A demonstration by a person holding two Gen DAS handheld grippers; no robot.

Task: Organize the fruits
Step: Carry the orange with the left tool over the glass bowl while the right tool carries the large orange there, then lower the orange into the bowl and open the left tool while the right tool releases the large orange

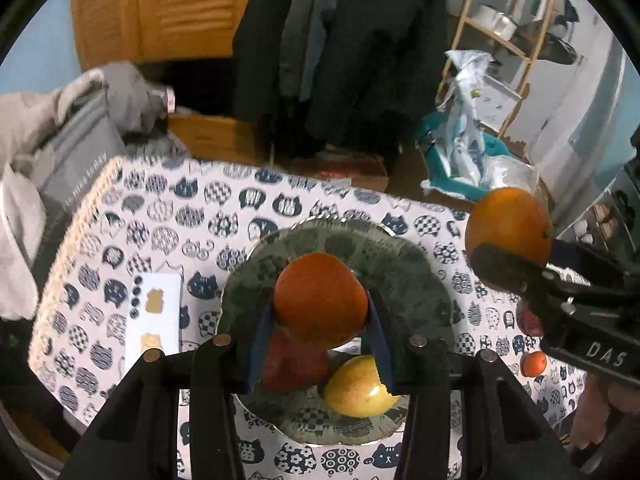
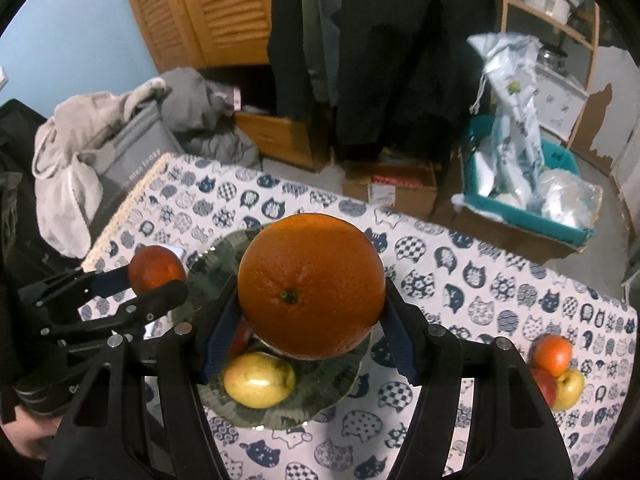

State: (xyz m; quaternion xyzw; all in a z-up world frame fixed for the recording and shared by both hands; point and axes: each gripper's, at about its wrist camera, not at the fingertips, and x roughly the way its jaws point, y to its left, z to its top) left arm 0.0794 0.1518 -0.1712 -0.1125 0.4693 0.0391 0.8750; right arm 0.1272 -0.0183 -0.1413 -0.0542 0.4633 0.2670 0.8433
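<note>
while both of our grippers hang above the desk (image 1: pixel 304 204), the left gripper (image 1: pixel 320 312) has its fingers (image 1: pixel 262 332) clamped on a small orange (image 1: pixel 320 300), held over the dark plate (image 1: pixel 424 280). our right gripper (image 2: pixel 310 316) grips the big orange (image 2: pixel 311 286) between its fingers (image 2: pixel 218 340), also above that plate, beside the left one. on the plate we see a yellow pear (image 2: pixel 259 379) and a red apple (image 1: pixel 294 364). near the desk's right edge lie a tangerine (image 2: pixel 552 354), another apple (image 2: pixel 545 386) and a yellow fruit (image 2: pixel 570 390), touching. a white card (image 1: pixel 154 320) lies left of the plate; cloth around it shows bare toward the far edge.
</note>
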